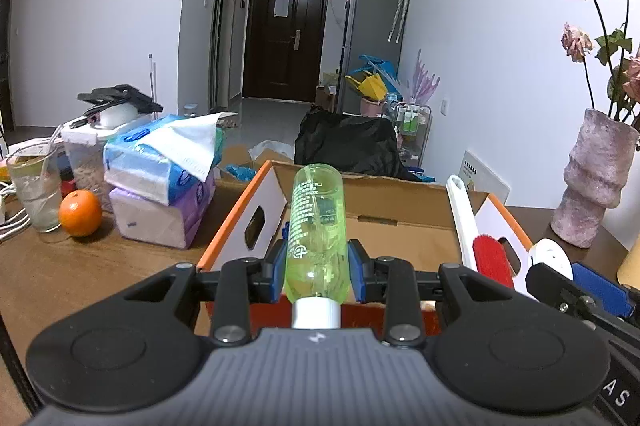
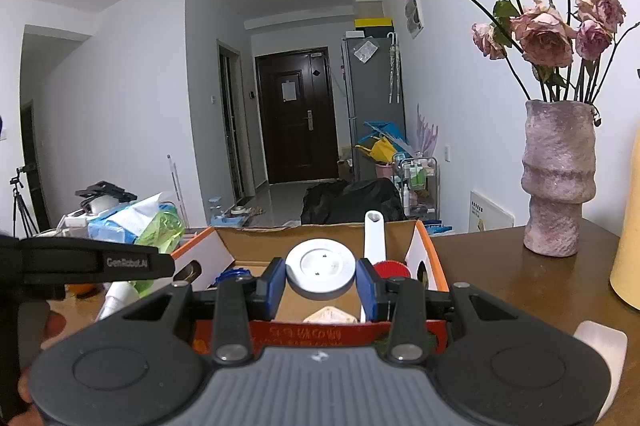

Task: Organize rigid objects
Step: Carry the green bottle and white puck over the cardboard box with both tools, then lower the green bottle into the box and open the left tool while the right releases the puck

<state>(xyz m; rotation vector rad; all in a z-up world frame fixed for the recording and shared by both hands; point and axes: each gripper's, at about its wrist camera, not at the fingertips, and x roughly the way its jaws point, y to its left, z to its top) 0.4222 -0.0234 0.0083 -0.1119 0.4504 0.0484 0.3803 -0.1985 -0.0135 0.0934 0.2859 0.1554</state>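
The left gripper [image 1: 317, 268] clamps a translucent green plastic bottle [image 1: 317, 226] with a white screw cap between its blue pads, holding it over the near edge of the open cardboard box [image 1: 400, 230] with orange-trimmed white flaps just ahead. The right gripper [image 2: 320, 282] grips a smooth white round plastic disc [image 2: 320, 268] above the same box. Inside, right of both tools, leans a white-handled brush with red bristles [image 1: 486, 256]; a pale flat item lies on the box floor. A rough pink ceramic vase [image 2: 558, 178] stands farther right.
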